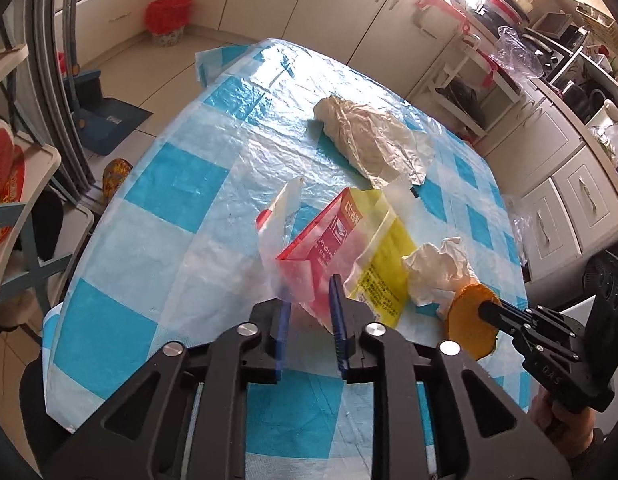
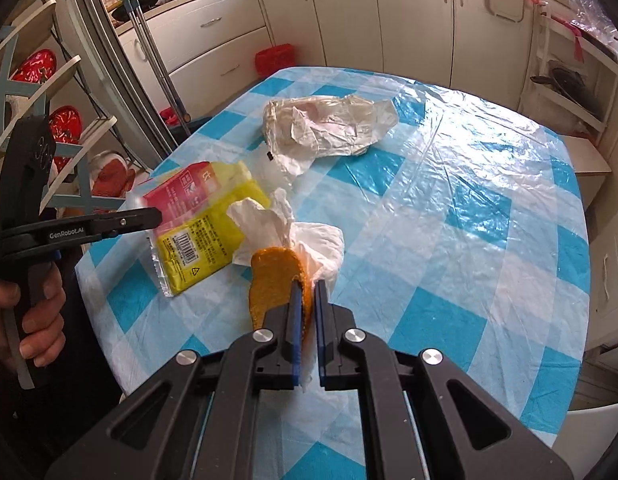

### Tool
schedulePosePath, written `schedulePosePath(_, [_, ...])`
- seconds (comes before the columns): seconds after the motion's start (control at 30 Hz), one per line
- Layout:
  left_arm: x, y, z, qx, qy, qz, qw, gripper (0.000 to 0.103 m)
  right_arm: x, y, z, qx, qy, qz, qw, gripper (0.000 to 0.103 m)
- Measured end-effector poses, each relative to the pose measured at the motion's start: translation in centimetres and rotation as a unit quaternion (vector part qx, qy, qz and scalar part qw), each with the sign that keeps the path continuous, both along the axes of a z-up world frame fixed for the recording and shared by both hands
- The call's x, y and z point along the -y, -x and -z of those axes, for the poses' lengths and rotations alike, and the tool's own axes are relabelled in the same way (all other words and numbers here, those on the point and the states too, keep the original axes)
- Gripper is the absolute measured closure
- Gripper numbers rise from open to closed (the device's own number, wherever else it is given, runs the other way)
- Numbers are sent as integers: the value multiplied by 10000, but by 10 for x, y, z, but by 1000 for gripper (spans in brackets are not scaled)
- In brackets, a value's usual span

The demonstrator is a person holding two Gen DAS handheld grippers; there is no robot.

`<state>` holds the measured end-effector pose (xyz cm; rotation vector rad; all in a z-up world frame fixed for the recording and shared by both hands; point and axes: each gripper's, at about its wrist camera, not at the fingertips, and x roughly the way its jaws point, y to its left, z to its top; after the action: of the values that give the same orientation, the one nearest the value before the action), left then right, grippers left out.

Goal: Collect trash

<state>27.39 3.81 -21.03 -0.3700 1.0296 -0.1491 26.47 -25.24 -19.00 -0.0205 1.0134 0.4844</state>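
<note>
A red and yellow plastic wrapper (image 1: 361,248) (image 2: 197,216) lies on the checked table, its near corner lifted. My left gripper (image 1: 311,306) (image 2: 159,216) is shut on that bunched clear corner. My right gripper (image 2: 308,292) (image 1: 483,309) is shut on a round orange peel piece (image 2: 269,280) (image 1: 469,324), with the edge of a crumpled white tissue (image 2: 313,240) (image 1: 437,272) caught beside it. A crumpled pale plastic bag (image 1: 373,140) (image 2: 325,124) rests farther back on the table.
A blue-and-white checked cover (image 1: 165,184) (image 2: 469,208) wraps the table. A red-lined bin (image 1: 167,20) (image 2: 275,58) stands on the floor beyond it. Cupboards line the far walls, and a shelf rack (image 1: 13,208) stands at the left. A hand (image 2: 29,312) grips the left tool.
</note>
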Motion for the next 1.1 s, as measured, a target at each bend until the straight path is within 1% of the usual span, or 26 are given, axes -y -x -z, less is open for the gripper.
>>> schedulePosePath(0.03, [2,1,1,20,-5,9,10000,71,1,2,1,5,-12,-15,10000,96])
schedulePosePath(0.1, [7,3,3,61,-115,26,9999,66,4,7,1,21,-9,-34,10000,95])
schedulePosePath(0.13, [11,2,4,64,-145,48,9999,64,4,10,2,6,-6,-48,10000,92])
schedulePosePath(0.17, [13,2,4,62,-145,74,9998,63,5,13,3,-6,6,-62,10000,83])
schedulePosePath(0.23, [20,2,6,74,-193,120,9997,62,6,19,4,22,18,-95,10000,73])
schedulePosePath(0.3, [26,3,6,121,-312,127,9994,62,3,25,3,101,53,-172,9998,73])
schedulePosePath(0.4, [33,5,6,127,-357,112,9992,62,-1,29,3,198,194,-255,9993,73])
schedulePosePath(0.5, [35,6,4,122,-389,78,9991,63,-7,35,-1,319,102,-537,9980,73])
schedulePosePath(0.53, [36,6,4,128,-395,78,9991,65,-10,39,-4,411,57,-656,9970,73])
schedulePosePath(0.63, [36,6,3,129,-430,90,9990,68,-18,47,-12,652,17,-905,9938,73])
schedulePosePath(0.67, [36,7,4,120,-427,95,9990,68,-21,48,-12,632,15,-938,9936,73])
schedulePosePath(0.73, [36,7,5,101,-430,108,9990,70,-23,45,-4,452,109,-958,9943,73])
schedulePosePath(0.83, [36,7,6,101,-421,110,9990,70,-24,40,11,165,419,-891,9950,73])
schedulePosePath(0.9, [35,7,7,101,-399,95,9991,70,-20,37,13,117,344,-805,9961,72])
schedulePosePath(0.93, [35,7,7,101,-384,92,9992,70,-19,36,12,128,288,-754,9967,68])
schedulePosePath(0.97, [34,6,7,104,-377,92,9992,70,-17,36,11,148,282,-688,9971,58])
schedulePosePath(1.03, [34,5,8,101,-356,88,9993,70,-15,34,13,211,416,-525,9975,49])
schedulePosePath(1.1, [35,3,7,100,-323,82,9994,70,-14,32,17,137,429,-471,9979,49])
